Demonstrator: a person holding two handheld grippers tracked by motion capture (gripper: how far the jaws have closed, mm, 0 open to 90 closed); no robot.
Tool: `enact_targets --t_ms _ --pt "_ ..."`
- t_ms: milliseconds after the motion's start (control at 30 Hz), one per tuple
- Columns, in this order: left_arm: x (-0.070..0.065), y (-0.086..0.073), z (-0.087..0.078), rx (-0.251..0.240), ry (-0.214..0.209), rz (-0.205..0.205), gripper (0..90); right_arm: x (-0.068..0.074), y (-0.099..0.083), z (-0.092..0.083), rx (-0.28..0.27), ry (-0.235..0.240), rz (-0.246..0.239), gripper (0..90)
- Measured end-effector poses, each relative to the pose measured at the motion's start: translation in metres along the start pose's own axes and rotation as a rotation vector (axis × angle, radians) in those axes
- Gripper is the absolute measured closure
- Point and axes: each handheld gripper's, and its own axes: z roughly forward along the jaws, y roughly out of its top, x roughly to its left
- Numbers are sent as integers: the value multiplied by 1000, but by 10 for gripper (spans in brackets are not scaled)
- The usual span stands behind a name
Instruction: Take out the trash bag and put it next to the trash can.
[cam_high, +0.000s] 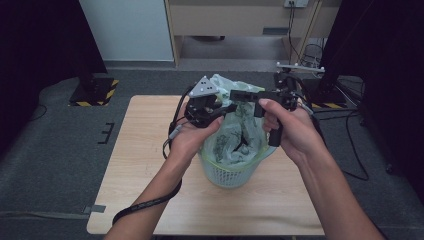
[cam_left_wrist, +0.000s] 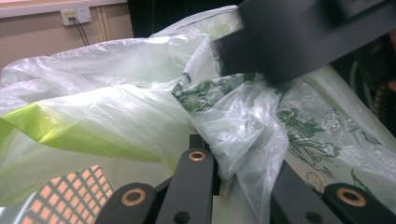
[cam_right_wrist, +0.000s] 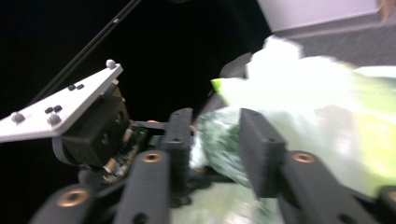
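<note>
On our wooden table (cam_high: 150, 150) we count one basket (cam_high: 227, 175); between them, left tongs (cam_high: 220, 111) pinch its one plastic bag (cam_left_wrist: 233, 121), right tongs (cam_right_wrist: 215, 154) loosely straddle it.

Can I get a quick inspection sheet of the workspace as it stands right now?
Surface: wooden table, bare around the basket.
Job's things: white mesh basket lined with a pale green plastic bag; a printed white bag bunched at its mouth.
Clutter: nothing seen.
Grippers: left gripper shut on the printed white bag; right gripper has bag film between its jaws, grip unclear.
Cables: black cable trails from the left gripper.
Surroundings: grey carpet, hazard-striped stand base.
</note>
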Motion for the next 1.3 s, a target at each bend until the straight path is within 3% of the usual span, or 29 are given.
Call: enact_targets --t_ms 100,233,467,633,733,867,967,1100,1167,1233,1300 --pt "6 5 -4 -7 5 -16 895 -2 2 -4 -44 -11 -20 501" --pt "11 13 -11 -24 12 -29 895 -6 -2 -7 -97 -48 -96 392" --pt "14 26 -17 -55 -16 -62 895 -13 -16 3 -24 -67 -266 260" --pt "13 30 -19 -77 -41 -88 895 -14 -25 14 46 -73 -309 236" --pt "13 31 -19 -88 -65 -112 895 -15 -29 21 59 -75 -313 238" --pt "10 32 -21 -103 -92 -131 895 -15 -32 26 57 -57 -316 380" --pt "10 32 -23 -117 -119 -150 895 -16 -32 26 45 -38 -309 571" --pt "9 31 -24 -123 -139 -141 887 -18 -29 25 19 -8 -276 807" --pt "8 28 -25 -128 -136 -121 842 -18 -28 24 24 1 -269 864" --pt "8 26 -24 -128 -134 -107 735 -20 -27 24 23 10 -248 884" --pt "7 22 -24 -116 -130 -60 654 -21 -25 24 27 20 -224 889"
